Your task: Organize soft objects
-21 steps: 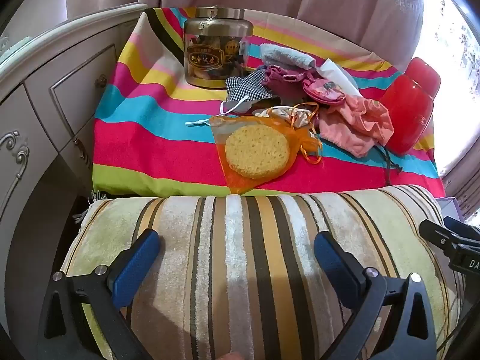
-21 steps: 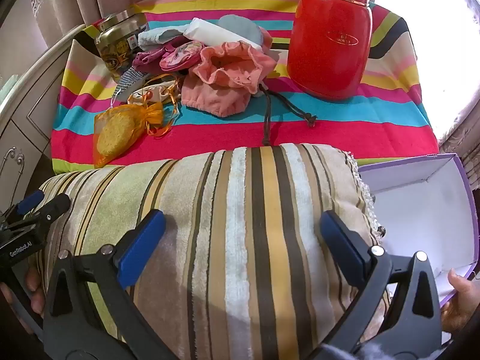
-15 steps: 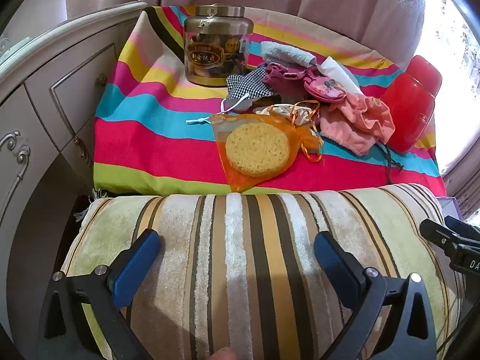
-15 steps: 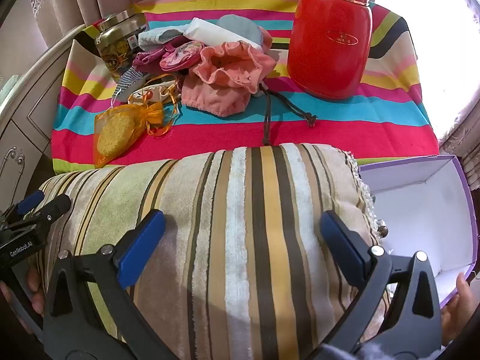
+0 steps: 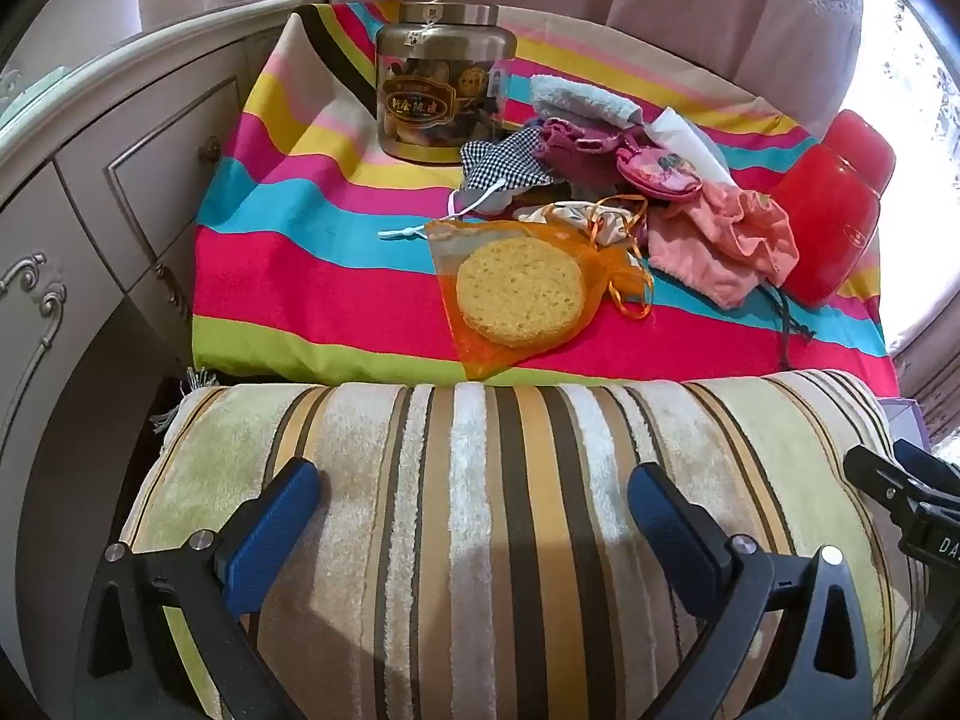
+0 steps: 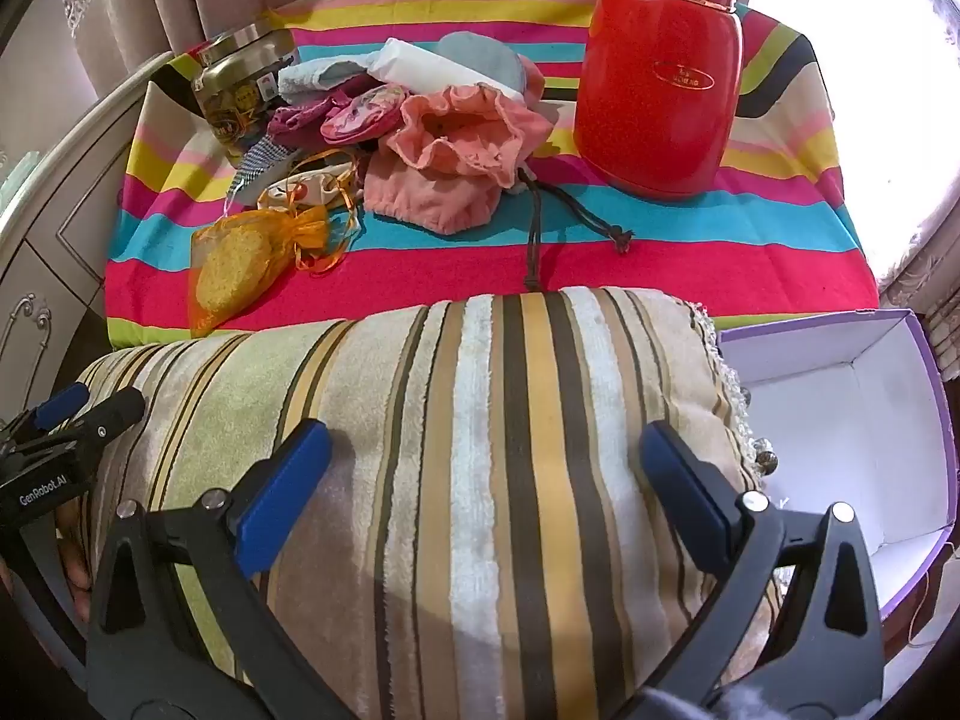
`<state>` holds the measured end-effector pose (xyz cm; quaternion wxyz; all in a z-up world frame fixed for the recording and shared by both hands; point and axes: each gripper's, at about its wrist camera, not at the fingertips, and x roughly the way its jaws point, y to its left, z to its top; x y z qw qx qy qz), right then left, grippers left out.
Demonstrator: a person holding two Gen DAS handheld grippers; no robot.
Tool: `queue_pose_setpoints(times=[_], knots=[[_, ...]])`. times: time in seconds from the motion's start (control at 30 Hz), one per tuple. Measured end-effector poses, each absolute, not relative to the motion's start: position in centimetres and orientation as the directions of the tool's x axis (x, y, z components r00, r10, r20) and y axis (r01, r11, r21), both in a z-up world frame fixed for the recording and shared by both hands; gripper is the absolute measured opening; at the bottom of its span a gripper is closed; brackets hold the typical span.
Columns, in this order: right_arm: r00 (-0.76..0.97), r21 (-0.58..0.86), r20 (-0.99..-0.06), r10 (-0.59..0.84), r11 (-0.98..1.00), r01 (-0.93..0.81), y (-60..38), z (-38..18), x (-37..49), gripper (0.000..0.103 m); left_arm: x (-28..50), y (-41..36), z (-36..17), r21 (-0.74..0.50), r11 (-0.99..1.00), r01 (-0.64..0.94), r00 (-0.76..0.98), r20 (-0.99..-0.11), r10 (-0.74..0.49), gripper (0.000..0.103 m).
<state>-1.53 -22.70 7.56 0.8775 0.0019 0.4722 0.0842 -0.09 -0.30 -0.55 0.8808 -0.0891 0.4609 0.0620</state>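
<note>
A pile of soft things lies on the striped cloth (image 5: 312, 276): an orange mesh bag with a yellow sponge (image 5: 519, 294) (image 6: 234, 264), a pink drawstring pouch (image 5: 720, 246) (image 6: 456, 156), a checked mask (image 5: 504, 165), a round pink purse (image 5: 660, 171) (image 6: 360, 114) and a folded blue towel (image 5: 576, 99). A striped cushion (image 5: 510, 510) (image 6: 480, 450) lies in front. My left gripper (image 5: 474, 510) is open and empty above the cushion. My right gripper (image 6: 486, 474) is open and empty above it too.
A gold-lidded jar (image 5: 444, 96) (image 6: 240, 90) stands at the back. A red flask (image 5: 834, 210) (image 6: 660, 72) stands on the right. An open purple box with a white inside (image 6: 840, 420) sits right of the cushion. A white drawer cabinet (image 5: 90, 210) is on the left.
Both views have shifted only slightly. The hand at the purple box's lower edge has dropped out of sight. Both grippers stay open.
</note>
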Motion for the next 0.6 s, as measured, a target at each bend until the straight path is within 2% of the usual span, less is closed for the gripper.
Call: queue_pose_setpoints(times=[0.6], knots=[[0.558, 0.080, -0.817, 0.147, 0.986, -0.143, -22.88, 7.44, -1.88, 0.103, 0.09, -0.49, -0.25, -0.067, 0.979, -0.193, 0.584, -0.810, 0.060, 0.103]])
